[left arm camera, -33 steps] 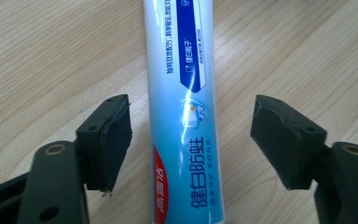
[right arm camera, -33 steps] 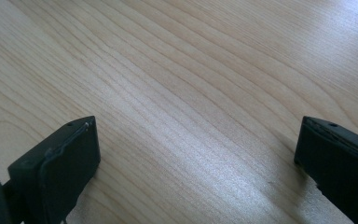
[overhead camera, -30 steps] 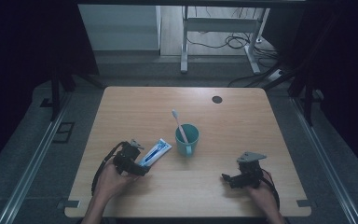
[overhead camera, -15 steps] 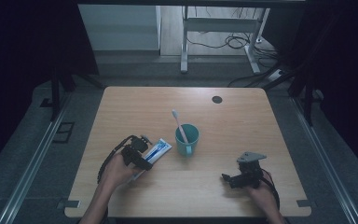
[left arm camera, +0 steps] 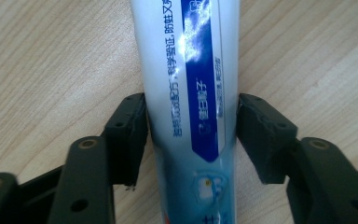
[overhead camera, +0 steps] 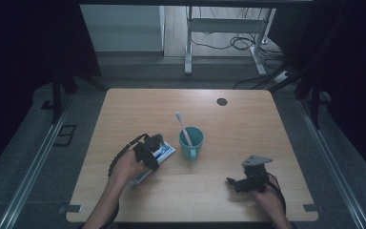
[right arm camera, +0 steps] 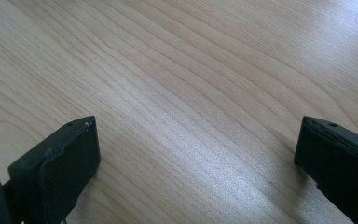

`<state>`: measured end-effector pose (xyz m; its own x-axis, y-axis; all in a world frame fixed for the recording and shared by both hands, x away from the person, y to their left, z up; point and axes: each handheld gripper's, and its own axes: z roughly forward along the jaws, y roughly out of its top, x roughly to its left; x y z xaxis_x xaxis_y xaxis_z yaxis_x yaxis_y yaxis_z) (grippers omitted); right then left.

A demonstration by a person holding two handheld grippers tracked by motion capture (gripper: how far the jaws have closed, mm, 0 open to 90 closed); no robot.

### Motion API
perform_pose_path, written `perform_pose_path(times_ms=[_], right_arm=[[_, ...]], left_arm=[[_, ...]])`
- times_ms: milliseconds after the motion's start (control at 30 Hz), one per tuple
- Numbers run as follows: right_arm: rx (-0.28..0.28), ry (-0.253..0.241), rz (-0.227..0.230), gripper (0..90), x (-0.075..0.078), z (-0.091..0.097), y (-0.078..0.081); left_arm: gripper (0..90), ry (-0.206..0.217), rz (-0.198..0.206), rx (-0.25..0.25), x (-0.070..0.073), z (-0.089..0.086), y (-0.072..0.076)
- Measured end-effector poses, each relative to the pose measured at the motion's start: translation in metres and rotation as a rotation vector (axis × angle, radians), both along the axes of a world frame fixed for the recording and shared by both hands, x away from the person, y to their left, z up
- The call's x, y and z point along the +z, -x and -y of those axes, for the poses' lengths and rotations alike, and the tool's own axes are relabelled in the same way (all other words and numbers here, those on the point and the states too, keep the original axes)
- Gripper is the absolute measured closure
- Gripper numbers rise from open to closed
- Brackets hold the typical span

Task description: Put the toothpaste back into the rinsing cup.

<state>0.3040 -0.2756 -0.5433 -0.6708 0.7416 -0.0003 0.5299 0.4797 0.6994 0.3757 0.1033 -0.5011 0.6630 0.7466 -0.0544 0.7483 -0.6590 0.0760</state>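
Table: A light wooden table stood before the person, a small dark round mark near its far edge.
Cup: A teal cup sat near the middle, holding a white toothbrush that leaned toward the far left.
Toothpaste: A blue-and-white toothpaste tube lay flat on the wood just left of the cup.
Left gripper: The left gripper was over the tube, its jaws set on either side; the left jaw touched the tube's edge while a thin gap showed at the right jaw, so the tube was bracketed, not yet squeezed.
Right gripper: The right gripper rested near the table's near right corner, well apart from the cup, jaws spread wide over bare wood, holding nothing.
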Motion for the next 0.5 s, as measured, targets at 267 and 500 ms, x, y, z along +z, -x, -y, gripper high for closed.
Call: perform_pose_path(times_ms=[267, 500], right_arm=[[0.000, 0.000, 0.000, 0.0, 0.0000, 0.0000, 0.0000], [0.000, 0.000, 0.000, 0.0, 0.0000, 0.0000, 0.0000]], left_arm=[[52.5, -0.010, -0.020, 0.025, 0.0008, 0.0015, -0.0027], [64.5, 0.018, -0.033, 0.025, 0.0059, -0.0040, -0.0028]])
